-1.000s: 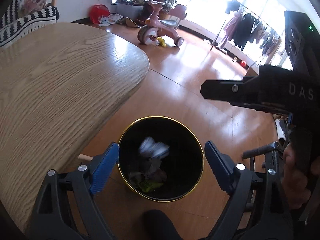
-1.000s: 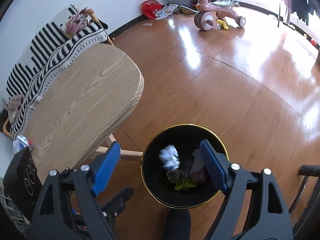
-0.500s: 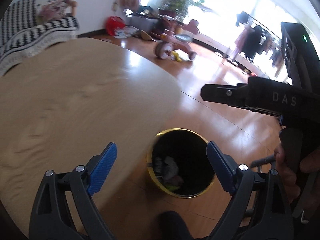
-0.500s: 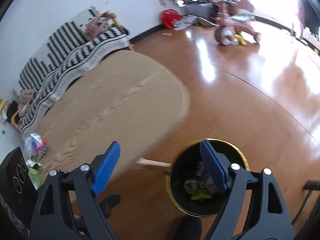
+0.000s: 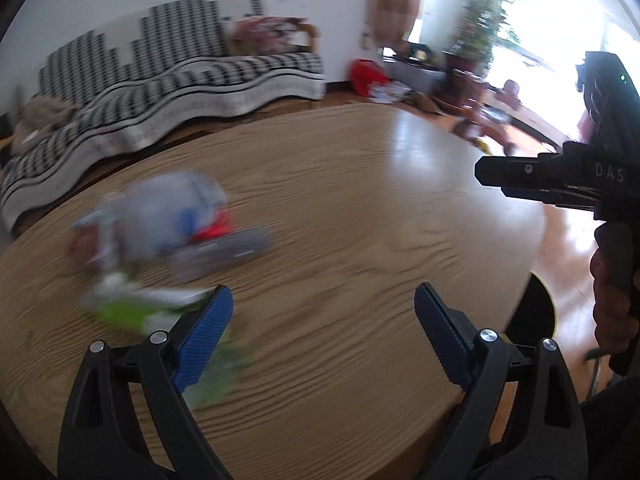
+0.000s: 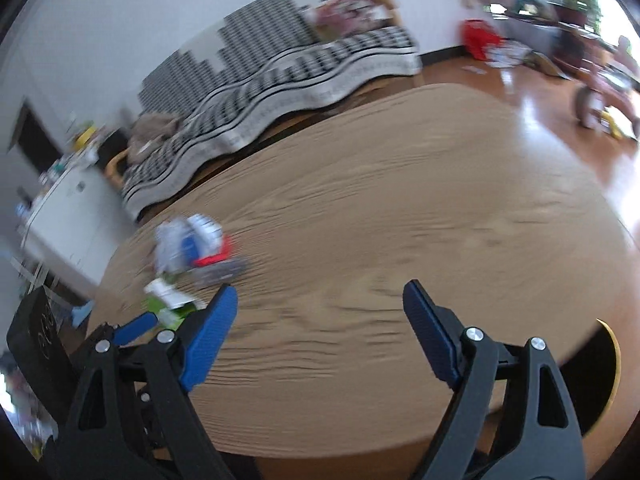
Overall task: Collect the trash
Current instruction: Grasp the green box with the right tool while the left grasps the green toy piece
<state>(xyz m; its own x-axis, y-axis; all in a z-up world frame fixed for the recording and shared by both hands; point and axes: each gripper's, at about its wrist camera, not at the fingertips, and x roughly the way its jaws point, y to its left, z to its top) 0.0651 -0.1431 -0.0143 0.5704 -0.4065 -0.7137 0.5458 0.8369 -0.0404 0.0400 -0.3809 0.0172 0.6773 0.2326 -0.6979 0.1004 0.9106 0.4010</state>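
Blurred trash lies on the wooden table (image 5: pixel 360 216): a white, blue and red wrapper (image 5: pixel 168 212), a grey packet (image 5: pixel 224 252) and a green and white wrapper (image 5: pixel 136 308). My left gripper (image 5: pixel 324 312) is open and empty above the table, just right of the green wrapper. My right gripper (image 6: pixel 320 308) is open and empty over the table; the same trash (image 6: pixel 192 244) lies to its left. The black bin with a gold rim (image 6: pixel 604 376) peeks out past the table's right edge, also in the left wrist view (image 5: pixel 536 316). The right gripper's body (image 5: pixel 560 176) shows at the right of the left wrist view.
A black-and-white striped sofa (image 5: pixel 160 80) stands behind the table. A red bag (image 5: pixel 366 76), plants and a pink tricycle (image 6: pixel 604 96) are on the wooden floor at the far right. A white cabinet (image 6: pixel 68 216) stands at the left.
Both grippers have swung up and left from over the bin to over the table. The bin has slid to the lower right edge and the trash on the table has come into view.
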